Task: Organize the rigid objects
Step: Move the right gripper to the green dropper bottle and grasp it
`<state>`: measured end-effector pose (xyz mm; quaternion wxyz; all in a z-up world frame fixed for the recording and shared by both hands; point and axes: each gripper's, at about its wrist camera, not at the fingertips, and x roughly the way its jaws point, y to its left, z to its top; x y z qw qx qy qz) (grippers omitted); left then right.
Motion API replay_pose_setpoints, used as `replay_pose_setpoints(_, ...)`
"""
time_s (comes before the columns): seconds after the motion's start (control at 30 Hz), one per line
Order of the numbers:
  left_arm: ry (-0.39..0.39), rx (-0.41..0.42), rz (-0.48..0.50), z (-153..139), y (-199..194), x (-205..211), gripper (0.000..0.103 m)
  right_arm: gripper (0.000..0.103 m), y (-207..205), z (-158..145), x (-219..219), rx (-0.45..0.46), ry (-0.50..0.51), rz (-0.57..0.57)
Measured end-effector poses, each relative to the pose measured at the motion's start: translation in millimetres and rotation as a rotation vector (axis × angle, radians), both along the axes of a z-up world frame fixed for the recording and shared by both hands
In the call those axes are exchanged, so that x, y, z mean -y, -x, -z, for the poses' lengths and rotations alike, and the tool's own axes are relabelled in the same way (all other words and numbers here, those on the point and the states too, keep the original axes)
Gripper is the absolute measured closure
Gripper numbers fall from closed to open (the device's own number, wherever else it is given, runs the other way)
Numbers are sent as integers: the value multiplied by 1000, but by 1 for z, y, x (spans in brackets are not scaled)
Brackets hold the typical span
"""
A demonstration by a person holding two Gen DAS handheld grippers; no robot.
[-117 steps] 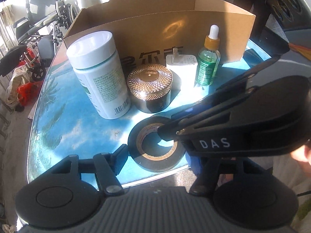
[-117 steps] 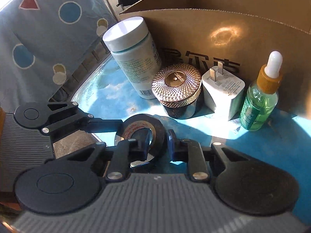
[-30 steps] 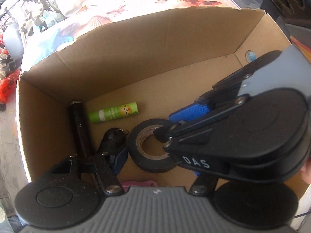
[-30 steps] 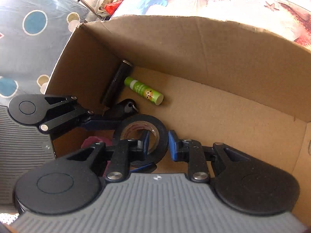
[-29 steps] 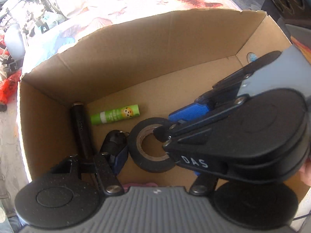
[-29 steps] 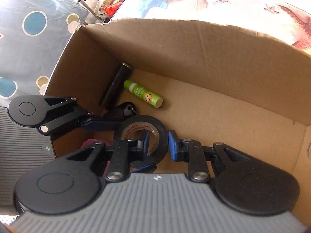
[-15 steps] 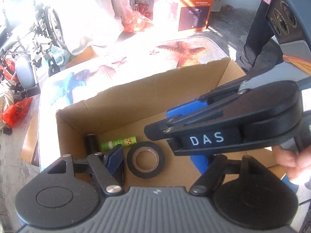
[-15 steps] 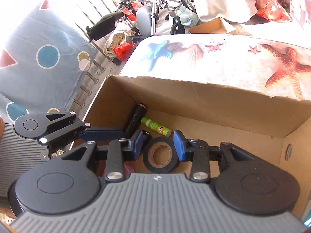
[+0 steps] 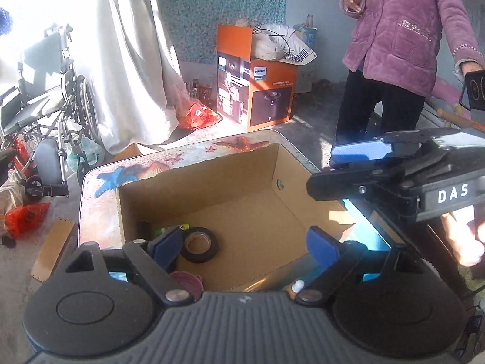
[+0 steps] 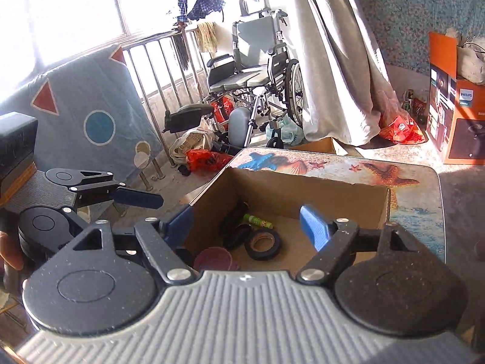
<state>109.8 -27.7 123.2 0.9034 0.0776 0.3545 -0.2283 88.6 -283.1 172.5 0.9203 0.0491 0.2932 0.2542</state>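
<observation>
I count the tape [image 9: 199,244] as done: it lies flat on the floor of the box [image 9: 274,166], beside a green tube [image 10: 258,220], a black cylinder [image 10: 232,212] and a dark clip [image 10: 238,233], with a maroon lid [image 10: 213,258] near the front wall. What is left, as far as I can judge, is mostly out of sight below the box's near side; only the white tip of the dropper bottle [image 9: 297,285] peeks above my left gripper's body, so I take it that bottle and whatever stands with it still wait on the table [image 10: 424,194]. My left gripper [image 9: 242,244] has its jaws opening and nothing between them; the right gripper [image 10: 246,220] is likewise opening, empty, with the tape merely framed far below it. Compared with a second ago, when the right tongs were clamped on the tape's wall low inside the box, both grippers have let go, pulled up and back, and tilted toward level, so the room, a wheelchair [image 10: 257,69] and a bystander in a purple jacket [image 9: 406,27] now fill the upper views.
</observation>
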Motion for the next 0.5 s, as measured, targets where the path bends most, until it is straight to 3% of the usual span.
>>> replay_pose_setpoints(0.2,49,31,-11,32,57,-2,13,25,64,29,5,10,-13,60)
replay_pose_setpoints(0.37,-15,114,-20,68,82,16,12,25,82,71,-4,-35,-7,91)
replay_pose_setpoints(0.5,-58,119,8,97,86,37,13,30,77,99,-11,-87,0,101)
